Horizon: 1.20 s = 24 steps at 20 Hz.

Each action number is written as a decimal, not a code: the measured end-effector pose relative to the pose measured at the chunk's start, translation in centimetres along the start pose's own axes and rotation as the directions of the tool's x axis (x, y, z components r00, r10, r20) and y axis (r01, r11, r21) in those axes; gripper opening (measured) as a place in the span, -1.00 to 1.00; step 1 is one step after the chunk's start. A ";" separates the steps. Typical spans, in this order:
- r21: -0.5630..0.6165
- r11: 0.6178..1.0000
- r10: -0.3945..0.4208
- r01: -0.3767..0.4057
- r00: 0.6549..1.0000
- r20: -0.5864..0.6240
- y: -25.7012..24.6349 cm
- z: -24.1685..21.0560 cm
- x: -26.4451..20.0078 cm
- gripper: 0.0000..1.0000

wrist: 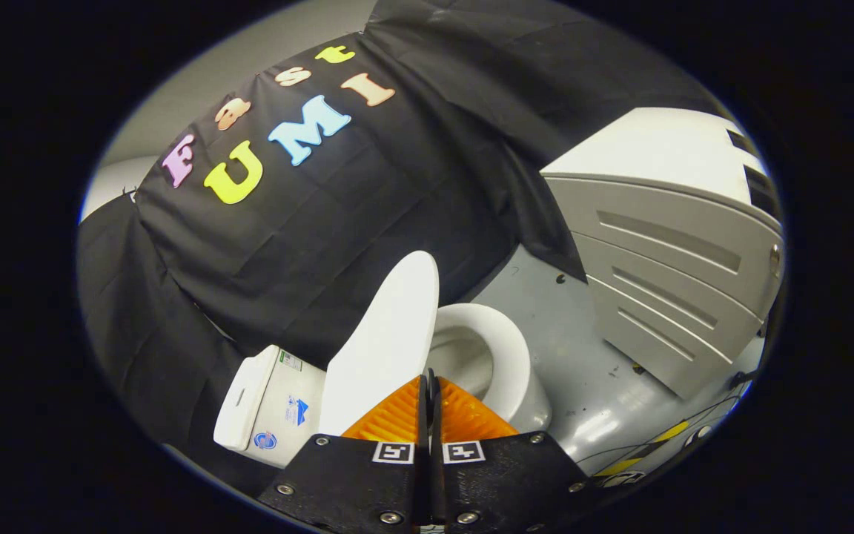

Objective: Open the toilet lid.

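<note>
The toilet lid [386,341] stands raised, tilted up off the bowl [505,363] and leaning back toward the cistern [271,404], which sits against the black cloth wall [368,222]. The gripper [429,382] hangs just in front of the lid's lower edge, its two fingers [390,419] pressed together with barely a slit between them and nothing held in that slit. The lid's edge lies just ahead of the fingertips, and whether they touch it I cannot tell. The open bowl shows beyond the fingers on one side. Further off on the grey floor [583,348] stands a pale grey cabinet [664,245] with slatted panels.
</note>
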<state>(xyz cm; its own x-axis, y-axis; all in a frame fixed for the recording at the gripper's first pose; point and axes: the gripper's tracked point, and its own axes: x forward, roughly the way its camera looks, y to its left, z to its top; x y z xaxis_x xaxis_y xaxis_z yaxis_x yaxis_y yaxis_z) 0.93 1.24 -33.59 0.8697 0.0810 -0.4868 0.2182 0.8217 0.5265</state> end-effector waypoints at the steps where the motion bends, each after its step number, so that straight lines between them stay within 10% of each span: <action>1: -0.036 0.999 0.006 -0.006 1.000 0.014 1.0 0.5 -0.4 -1.00; 12: -0.352 0.935 0.092 -0.041 0.987 0.129 11.1 3.3 -3.7 -1.00; 24: -0.310 0.951 0.051 -0.004 0.989 0.142 12.3 4.1 -3.7 -1.00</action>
<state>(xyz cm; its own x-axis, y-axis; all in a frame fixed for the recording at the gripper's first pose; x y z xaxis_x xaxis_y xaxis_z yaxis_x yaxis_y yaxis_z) 2.17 8.69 -22.44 0.9337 0.0417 -0.3556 0.0665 0.9557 0.2867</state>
